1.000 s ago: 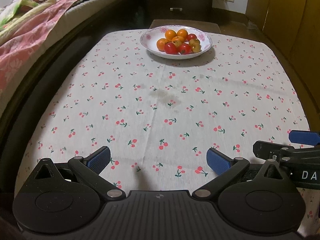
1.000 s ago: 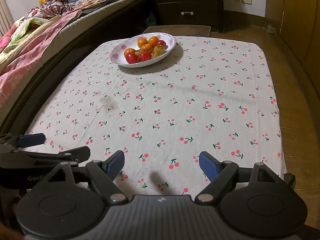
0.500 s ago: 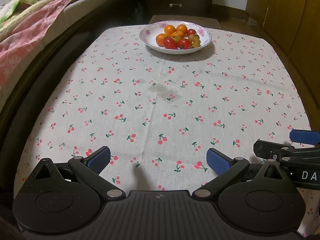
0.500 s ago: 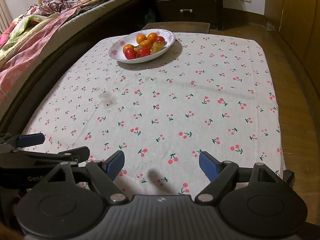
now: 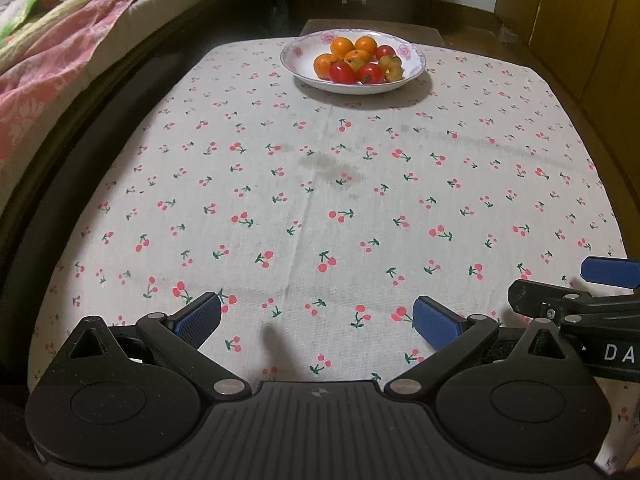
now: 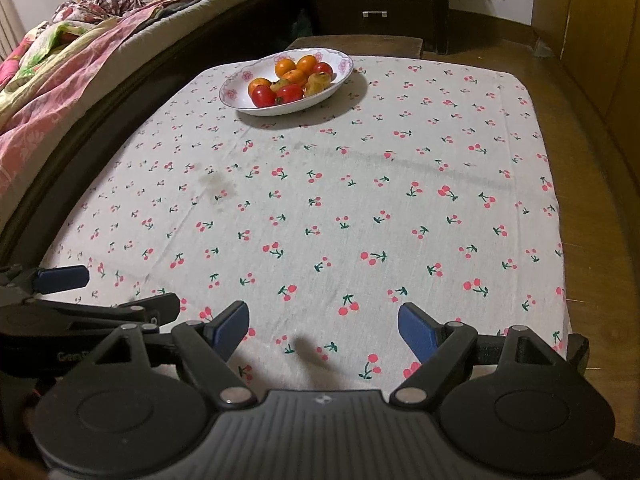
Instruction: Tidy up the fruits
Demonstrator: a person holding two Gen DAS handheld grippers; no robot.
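A white bowl with pink flowers [image 5: 416, 62] [image 6: 236, 100] stands at the far end of the table. It holds several fruits: oranges [image 5: 344, 46] [image 6: 307, 65], red tomatoes [image 5: 342, 73] [image 6: 263, 96] and yellowish fruits [image 5: 391, 65] [image 6: 318, 82]. My left gripper [image 5: 318, 318] is open and empty over the near edge of the table. My right gripper [image 6: 323, 325] is open and empty beside it, also far from the bowl. Each gripper shows at the edge of the other's view.
The table wears a white cloth with a cherry print [image 5: 320, 184] and a faint stain [image 5: 324, 162]. A bed with pink covers [image 5: 52, 60] runs along the left. A dark dresser [image 6: 372, 0] stands behind. Wooden floor [image 6: 592, 200] lies to the right.
Both grippers have moved a little forward over the table, so the bowl looks slightly nearer. Both stay open and empty.
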